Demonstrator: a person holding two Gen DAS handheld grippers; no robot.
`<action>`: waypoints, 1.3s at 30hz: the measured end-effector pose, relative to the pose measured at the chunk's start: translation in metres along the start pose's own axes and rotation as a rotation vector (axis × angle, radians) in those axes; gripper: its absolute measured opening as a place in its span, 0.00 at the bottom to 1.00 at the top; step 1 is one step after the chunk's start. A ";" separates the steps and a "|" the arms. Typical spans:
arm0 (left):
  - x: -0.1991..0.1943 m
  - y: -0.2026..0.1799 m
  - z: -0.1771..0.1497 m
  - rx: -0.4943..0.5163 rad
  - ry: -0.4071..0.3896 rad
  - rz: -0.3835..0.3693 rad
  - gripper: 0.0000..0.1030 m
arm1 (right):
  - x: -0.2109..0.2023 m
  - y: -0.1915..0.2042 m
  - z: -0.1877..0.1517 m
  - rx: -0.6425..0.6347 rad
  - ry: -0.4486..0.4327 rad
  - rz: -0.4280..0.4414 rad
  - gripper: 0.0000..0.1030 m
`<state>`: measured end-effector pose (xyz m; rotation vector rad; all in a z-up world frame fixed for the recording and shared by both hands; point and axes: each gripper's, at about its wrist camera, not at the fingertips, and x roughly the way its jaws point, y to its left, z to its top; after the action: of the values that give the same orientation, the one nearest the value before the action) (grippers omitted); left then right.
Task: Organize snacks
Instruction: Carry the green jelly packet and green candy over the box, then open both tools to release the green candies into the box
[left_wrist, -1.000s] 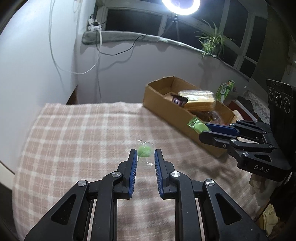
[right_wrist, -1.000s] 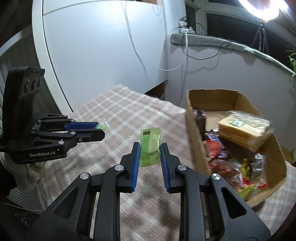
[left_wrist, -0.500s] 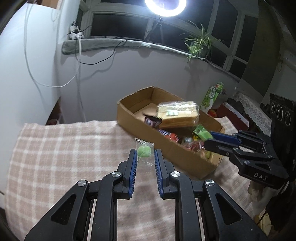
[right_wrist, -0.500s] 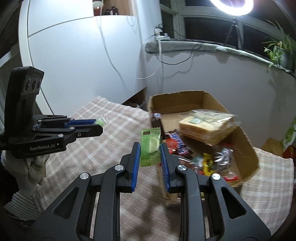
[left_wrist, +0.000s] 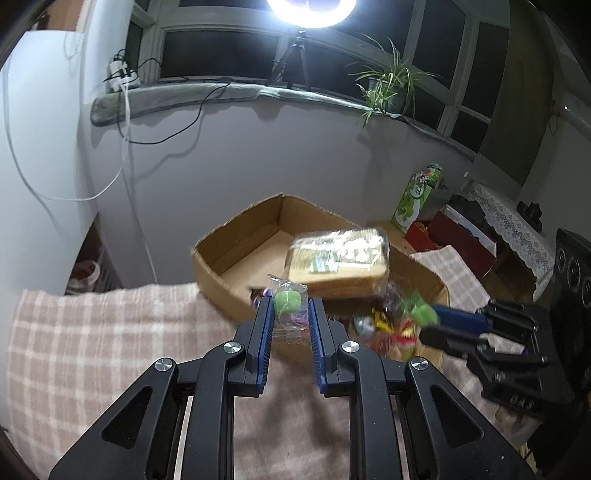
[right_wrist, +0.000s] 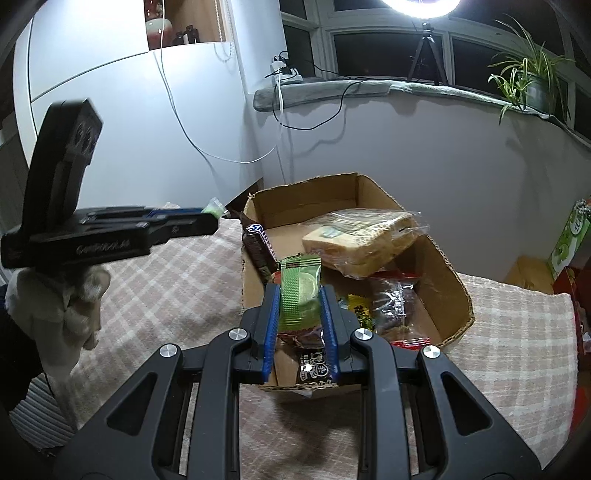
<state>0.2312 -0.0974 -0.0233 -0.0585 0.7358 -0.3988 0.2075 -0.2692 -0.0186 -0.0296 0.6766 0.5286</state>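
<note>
My left gripper (left_wrist: 290, 308) is shut on a clear wrapper with a round green candy (left_wrist: 287, 301), held over the near left wall of the cardboard box (left_wrist: 229, 258). My right gripper (right_wrist: 299, 295) is shut on a green snack packet (right_wrist: 298, 291), hanging above the box's (right_wrist: 448, 273) near end. Inside the box lie a bagged loaf of bread (left_wrist: 338, 264), a Snickers bar (right_wrist: 258, 243) and several small wrapped snacks (right_wrist: 393, 299). From the left wrist view the right gripper (left_wrist: 428, 317) and its packet come in from the right; the right wrist view shows the left gripper (right_wrist: 212, 216) at left.
A pink checked cloth (left_wrist: 92, 332) covers the table under the box. A gloved hand (right_wrist: 70, 295) carries the left gripper. A green carton (left_wrist: 417, 195) and red boxes (left_wrist: 461, 240) stand beyond the table at right. A wall with hanging cables (left_wrist: 125, 155) lies behind.
Both grippers have carried their snacks from over the checked cloth toward the box and now hang above it. The jaws have stayed as they were.
</note>
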 end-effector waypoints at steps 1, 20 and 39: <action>0.003 -0.002 0.002 0.003 -0.001 0.001 0.17 | 0.000 -0.001 0.000 0.000 0.000 -0.001 0.22; 0.049 -0.011 0.033 0.030 0.048 0.003 0.17 | 0.018 -0.023 0.003 0.021 0.034 -0.006 0.22; 0.050 -0.016 0.029 0.034 0.052 -0.005 0.61 | 0.027 -0.025 0.000 0.026 0.063 -0.023 0.40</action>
<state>0.2783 -0.1331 -0.0308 -0.0180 0.7802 -0.4189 0.2367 -0.2784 -0.0384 -0.0303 0.7439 0.4983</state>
